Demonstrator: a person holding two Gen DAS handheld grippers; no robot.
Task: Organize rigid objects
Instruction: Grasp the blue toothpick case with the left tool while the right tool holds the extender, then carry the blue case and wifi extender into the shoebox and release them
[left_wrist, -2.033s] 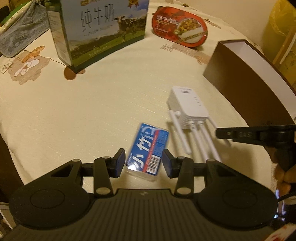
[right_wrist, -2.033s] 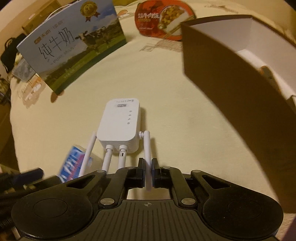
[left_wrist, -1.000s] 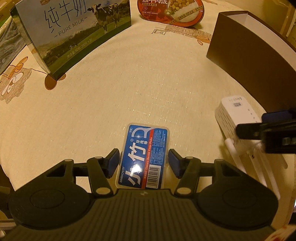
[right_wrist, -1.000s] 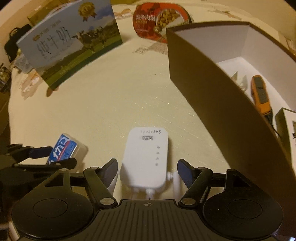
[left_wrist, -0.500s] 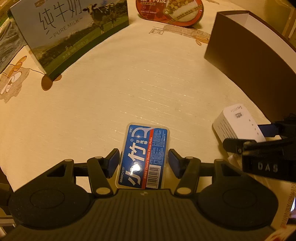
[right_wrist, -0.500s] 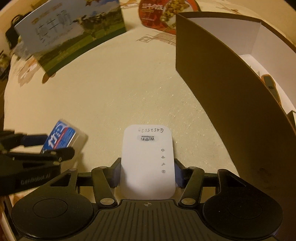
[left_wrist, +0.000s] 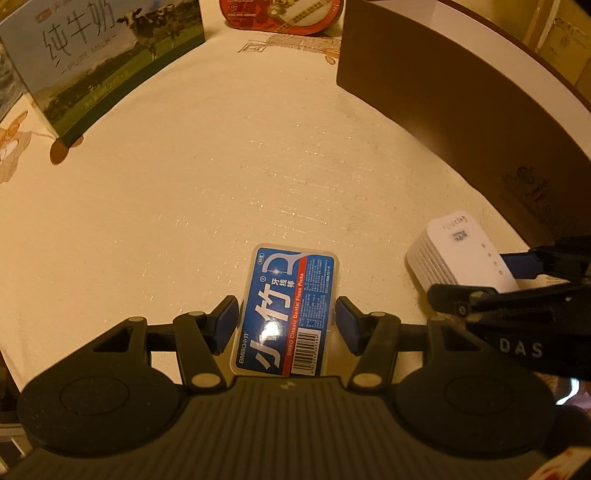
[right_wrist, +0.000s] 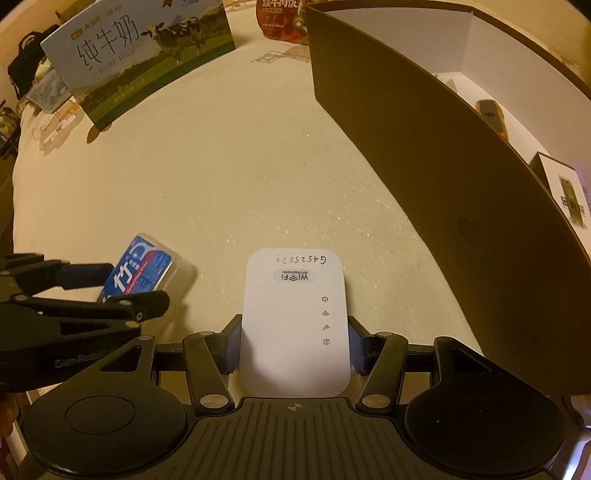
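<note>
Both jaws loaded on my end. Left gripper (left_wrist: 286, 323) has the floss pick box (left_wrist: 286, 310) between its blue pads (left_wrist: 226, 321), pads pressed on both long sides, so it's clamped. The box is a clear case with a blue label, long axis running straight out along the fingers, its far end over the cream tablecloth (left_wrist: 221, 177) on the counter. Can't tell if it's lifted or still resting on the cloth

Right gripper (right_wrist: 295, 350) is clamped on the white WiFi repeater (right_wrist: 295, 321), pads (right_wrist: 357, 349) against both side faces of the body, label and handwritten number at the far end, indicator icons down its right side. Antennas not visible from here. In the left wrist view the repeater (left_wrist: 461, 254) sits just right of the floss box, close to the brown box wall

Brown box (right_wrist: 424, 177) is open-topped with a white inside, directly right of the repeater, near wall close by. Inside I see an orange tool (right_wrist: 491, 116) and a small dark-and-white carton (right_wrist: 565, 192) further right

Far side of the counter: milk carton (left_wrist: 99, 55) with a cow print standing on the left, red meal tub (left_wrist: 280, 14) beyond it near the brown box's far corner

The two grippers are side by side, close, not touching
</note>
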